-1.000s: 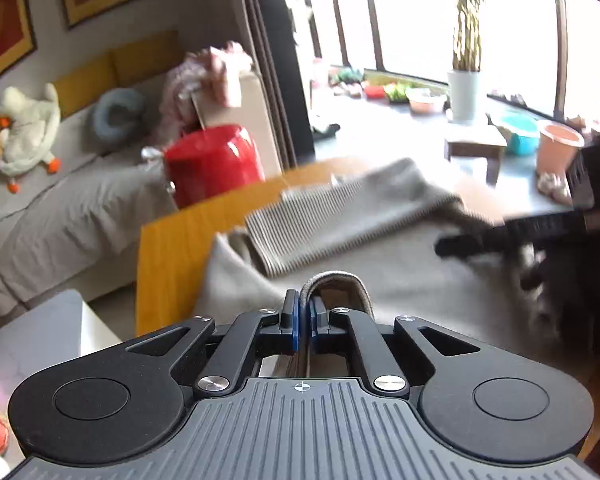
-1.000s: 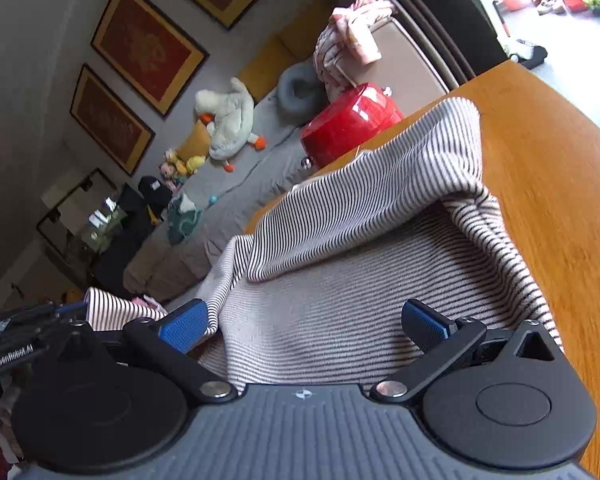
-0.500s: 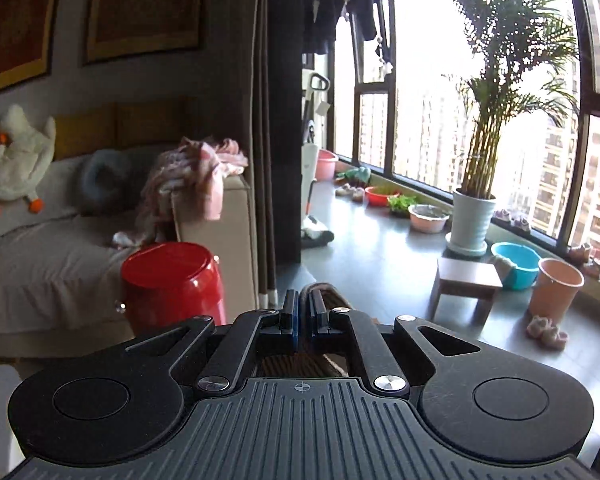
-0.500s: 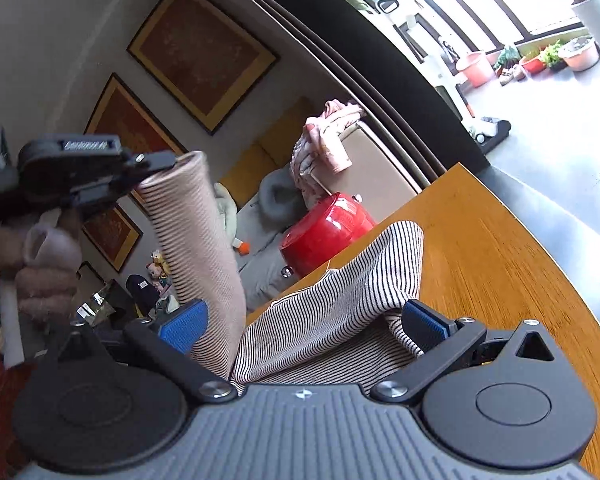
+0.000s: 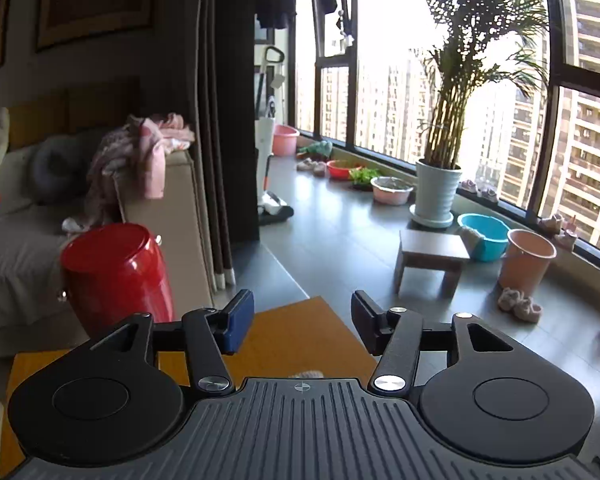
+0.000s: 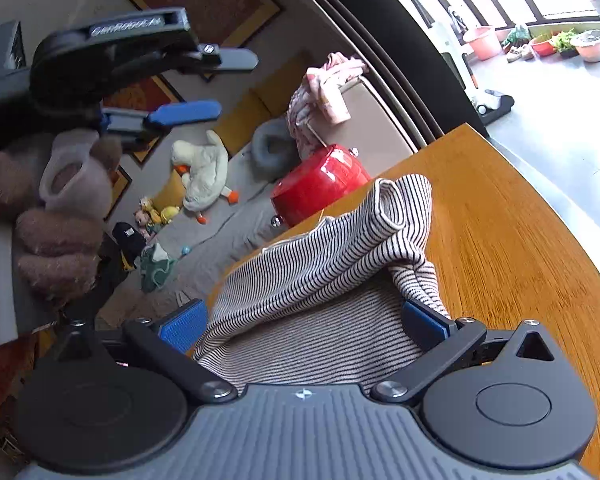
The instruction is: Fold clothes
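A striped black-and-white garment lies bunched on the wooden table, folded over on itself with a rolled edge on top. My right gripper is open, low over the cloth, which lies between its blue pads without being clamped. My left gripper is open and empty, held high above the table's far corner. It also shows in the right wrist view, raised at upper left, jaws apart. A small bit of cloth peeks just under it.
A red bin stands beside the table's far edge, with a sofa behind it. A small stool, basins and a potted palm stand on the floor by the windows.
My left gripper lifted the cloth up, then opened and let it go. The garment dropped back onto the table in a folded bunch. My right gripper stayed open over it.
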`<state>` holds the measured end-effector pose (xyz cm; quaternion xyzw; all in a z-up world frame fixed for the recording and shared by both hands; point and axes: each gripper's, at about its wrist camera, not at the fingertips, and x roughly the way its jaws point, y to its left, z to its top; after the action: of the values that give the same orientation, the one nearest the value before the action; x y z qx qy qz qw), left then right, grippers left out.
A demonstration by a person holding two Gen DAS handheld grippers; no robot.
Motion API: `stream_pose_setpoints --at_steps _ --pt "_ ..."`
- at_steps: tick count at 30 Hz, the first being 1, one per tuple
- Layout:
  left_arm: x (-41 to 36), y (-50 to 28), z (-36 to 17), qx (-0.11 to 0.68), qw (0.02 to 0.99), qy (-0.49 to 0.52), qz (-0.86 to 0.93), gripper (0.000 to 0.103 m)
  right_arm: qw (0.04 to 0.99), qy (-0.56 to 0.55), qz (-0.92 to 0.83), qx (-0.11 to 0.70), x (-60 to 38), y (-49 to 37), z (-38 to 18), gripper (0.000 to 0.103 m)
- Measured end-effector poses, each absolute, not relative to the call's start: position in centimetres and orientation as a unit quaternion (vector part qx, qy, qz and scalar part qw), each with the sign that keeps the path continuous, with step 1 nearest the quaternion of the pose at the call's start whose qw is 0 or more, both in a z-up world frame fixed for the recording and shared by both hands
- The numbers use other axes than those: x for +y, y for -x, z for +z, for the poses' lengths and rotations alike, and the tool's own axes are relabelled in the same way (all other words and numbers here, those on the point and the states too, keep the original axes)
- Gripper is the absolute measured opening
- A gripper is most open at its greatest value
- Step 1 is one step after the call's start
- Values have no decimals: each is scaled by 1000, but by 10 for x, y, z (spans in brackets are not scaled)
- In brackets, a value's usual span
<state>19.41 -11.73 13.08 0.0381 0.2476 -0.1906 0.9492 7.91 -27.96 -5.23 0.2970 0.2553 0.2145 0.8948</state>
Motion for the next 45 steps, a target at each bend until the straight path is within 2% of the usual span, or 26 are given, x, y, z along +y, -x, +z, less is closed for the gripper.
stream_pose_setpoints --at_steps 1,6,12,15,21,27,37,39,45 --pt "-103 -192 125 259 948 -29 -182 74 894 -297 212 259 -278 -79 -54 103" --pt "-21 -176 89 302 944 26 -133 94 890 -311 187 276 -278 -84 -64 103" --pt "58 -145 44 326 938 70 -90 99 895 -302 179 276 -271 -90 -70 103" --pt "72 -132 27 326 936 93 -95 99 899 -282 180 283 -265 -92 -68 103" --pt "57 -124 3 296 938 95 -154 103 904 -208 196 318 -249 -99 -59 103" --pt "47 -132 -23 308 927 109 -184 103 918 -71 175 349 -209 -100 -51 103" --pt "53 -107 -26 314 928 115 -164 103 917 -23 177 357 -201 -86 -47 103" --pt "54 -108 -26 316 928 115 -163 103 919 -5 162 360 -197 -85 -44 100" --pt "53 -110 -26 318 927 116 -161 103 947 18 123 295 -205 -86 -1 98"
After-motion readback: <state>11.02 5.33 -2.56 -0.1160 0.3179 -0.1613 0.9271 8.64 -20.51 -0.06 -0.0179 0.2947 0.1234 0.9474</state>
